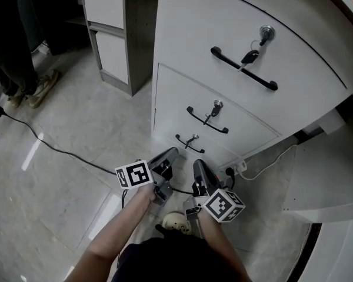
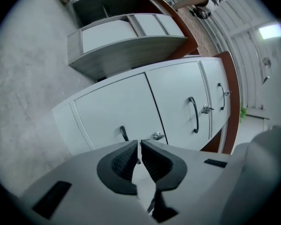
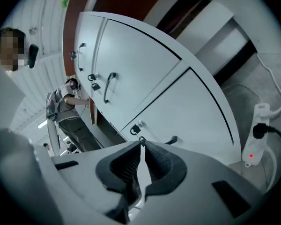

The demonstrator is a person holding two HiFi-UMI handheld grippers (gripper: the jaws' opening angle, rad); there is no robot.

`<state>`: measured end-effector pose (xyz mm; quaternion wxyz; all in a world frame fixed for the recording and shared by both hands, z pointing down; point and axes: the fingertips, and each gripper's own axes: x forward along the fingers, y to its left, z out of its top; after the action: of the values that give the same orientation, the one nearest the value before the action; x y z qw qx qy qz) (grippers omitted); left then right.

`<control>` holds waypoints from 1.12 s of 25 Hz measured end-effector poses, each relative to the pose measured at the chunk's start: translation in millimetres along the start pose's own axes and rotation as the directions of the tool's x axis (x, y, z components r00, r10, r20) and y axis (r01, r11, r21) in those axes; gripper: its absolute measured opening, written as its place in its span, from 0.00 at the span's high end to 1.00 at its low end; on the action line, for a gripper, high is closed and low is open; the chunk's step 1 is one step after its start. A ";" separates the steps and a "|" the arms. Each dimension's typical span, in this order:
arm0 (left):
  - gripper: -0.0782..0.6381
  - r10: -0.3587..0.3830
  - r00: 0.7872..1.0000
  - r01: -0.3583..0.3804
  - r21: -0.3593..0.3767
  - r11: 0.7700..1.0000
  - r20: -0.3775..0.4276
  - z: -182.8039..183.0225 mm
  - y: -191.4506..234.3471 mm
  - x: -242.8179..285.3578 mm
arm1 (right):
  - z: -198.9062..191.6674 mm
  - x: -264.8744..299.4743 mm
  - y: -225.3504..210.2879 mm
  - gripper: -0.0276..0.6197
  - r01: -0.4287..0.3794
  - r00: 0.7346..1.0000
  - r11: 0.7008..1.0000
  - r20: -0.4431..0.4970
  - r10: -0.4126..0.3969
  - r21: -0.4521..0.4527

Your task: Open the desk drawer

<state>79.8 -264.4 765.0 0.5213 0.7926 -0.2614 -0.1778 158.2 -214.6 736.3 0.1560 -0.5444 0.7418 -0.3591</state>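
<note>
A white desk pedestal [image 1: 182, 51] holds three stacked drawers, each with a black handle and a key lock. The bottom drawer's handle [image 1: 189, 144] is the one closest to both grippers. My left gripper [image 1: 173, 152] hovers low in front of it, shut and empty. Just to its right is my right gripper [image 1: 198, 164], also shut with nothing in it. In the left gripper view the shut gripper [image 2: 140, 142] points at the bottom handle [image 2: 124, 133] and its lock [image 2: 157, 136]. The right gripper [image 3: 142, 142] points near the same handle [image 3: 172, 140].
A white power strip [image 1: 240, 168] with a cable lies on the floor at the pedestal's right foot. A black cable [image 1: 47, 145] crosses the tiled floor on the left. A grey drawer unit [image 1: 115, 34] stands behind, with someone's feet [image 1: 29, 93] nearby.
</note>
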 end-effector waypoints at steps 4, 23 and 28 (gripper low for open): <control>0.86 0.010 1.000 -0.010 -0.046 0.999 0.007 1.8 15.7 9.1 | -4.7 10.3 -16.0 0.86 -0.009 1.000 0.984 0.002 0.009 0.179; 0.70 -0.002 1.000 0.005 -0.194 0.981 0.017 5.2 41.2 42.6 | -6.9 33.0 -49.8 0.74 0.019 0.999 0.903 0.023 -0.032 0.430; 0.70 -0.010 1.000 0.011 -0.189 0.982 0.005 5.1 44.1 46.9 | -7.6 42.2 -59.1 0.74 0.004 0.997 0.855 0.060 -0.042 0.519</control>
<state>104.4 -310.3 803.1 0.5929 0.7405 -0.2401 -0.2061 179.4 -259.5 789.8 0.3179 -0.5032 0.6055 -0.5283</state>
